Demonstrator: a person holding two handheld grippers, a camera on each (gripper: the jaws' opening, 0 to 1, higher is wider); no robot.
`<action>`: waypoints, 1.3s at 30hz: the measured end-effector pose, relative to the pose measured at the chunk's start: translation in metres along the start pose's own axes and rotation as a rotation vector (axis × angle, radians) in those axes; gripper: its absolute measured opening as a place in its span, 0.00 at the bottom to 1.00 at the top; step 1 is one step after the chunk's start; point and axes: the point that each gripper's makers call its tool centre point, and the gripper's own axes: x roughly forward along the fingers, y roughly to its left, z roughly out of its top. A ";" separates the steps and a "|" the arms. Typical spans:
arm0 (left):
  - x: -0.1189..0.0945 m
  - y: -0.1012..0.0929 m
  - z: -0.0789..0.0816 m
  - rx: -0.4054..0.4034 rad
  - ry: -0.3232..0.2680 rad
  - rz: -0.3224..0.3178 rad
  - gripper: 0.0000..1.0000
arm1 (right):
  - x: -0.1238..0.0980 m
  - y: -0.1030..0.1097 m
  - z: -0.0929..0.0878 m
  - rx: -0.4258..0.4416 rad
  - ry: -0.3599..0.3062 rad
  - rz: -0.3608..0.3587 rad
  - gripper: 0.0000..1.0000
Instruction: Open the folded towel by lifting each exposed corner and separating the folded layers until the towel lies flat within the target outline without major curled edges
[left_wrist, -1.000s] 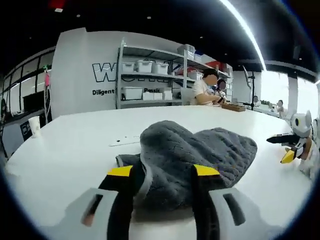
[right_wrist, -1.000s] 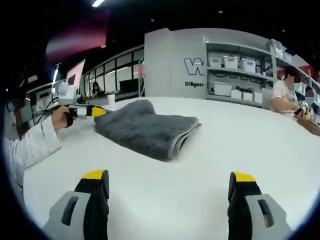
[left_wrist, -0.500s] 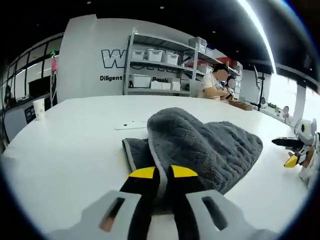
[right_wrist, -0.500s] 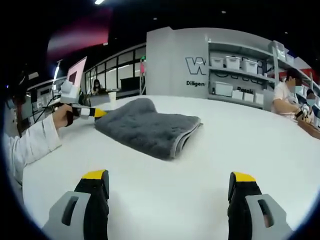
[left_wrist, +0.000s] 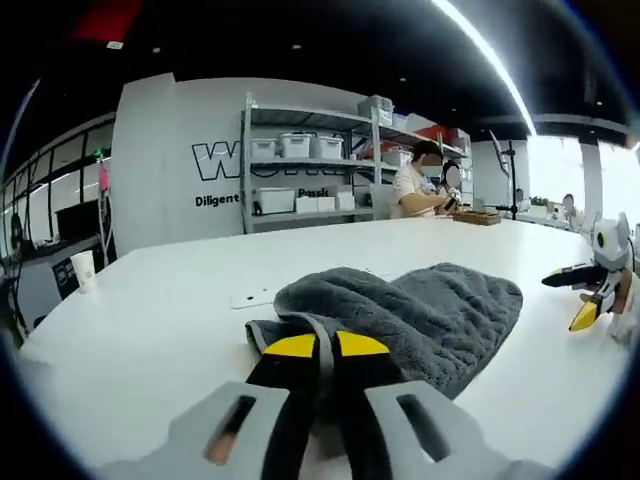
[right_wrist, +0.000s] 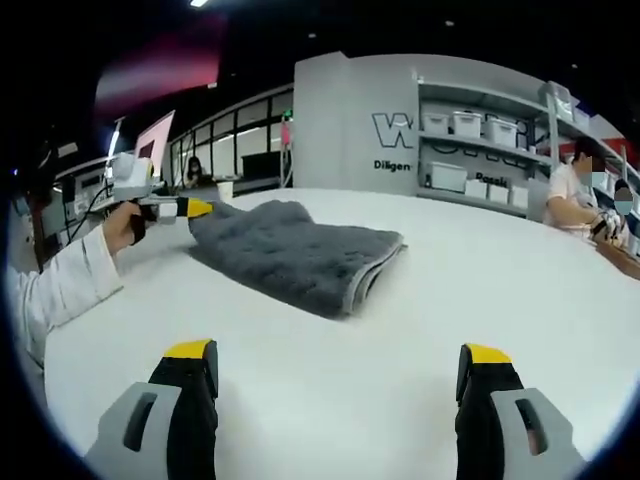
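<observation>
A folded grey plush towel (left_wrist: 420, 320) lies on the white table (left_wrist: 160, 330). My left gripper (left_wrist: 320, 346) is shut on the towel's near edge, a pale hem pinched between its yellow-tipped jaws. In the right gripper view the same towel (right_wrist: 295, 255) lies mid-table, its layered fold facing right, and the left gripper (right_wrist: 195, 208) holds its far left corner, held in a white-sleeved hand (right_wrist: 125, 228). My right gripper (right_wrist: 338, 370) stands open over bare table, well short of the towel. The right gripper (left_wrist: 585, 300) also shows at the right edge of the left gripper view.
Shelving with white bins (left_wrist: 300, 175) stands against a grey wall behind the table. People sit at the far right (left_wrist: 420, 190). A paper cup (left_wrist: 85, 270) stands near the table's left edge. A small flat white item (left_wrist: 250, 297) lies beyond the towel.
My left gripper has gone from open around the towel's edge to shut on it. The towel's raised hump has dropped lower. The right gripper has stayed put.
</observation>
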 end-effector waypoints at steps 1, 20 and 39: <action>-0.001 -0.001 0.000 0.002 -0.002 -0.002 0.04 | 0.000 0.000 0.000 0.000 0.001 0.000 0.99; -0.024 0.019 -0.028 -0.110 0.088 0.070 0.04 | -0.002 0.001 -0.002 0.001 0.006 -0.004 0.99; -0.026 0.038 -0.065 -0.199 0.196 0.154 0.05 | 0.000 0.002 -0.004 -0.012 0.021 -0.002 0.99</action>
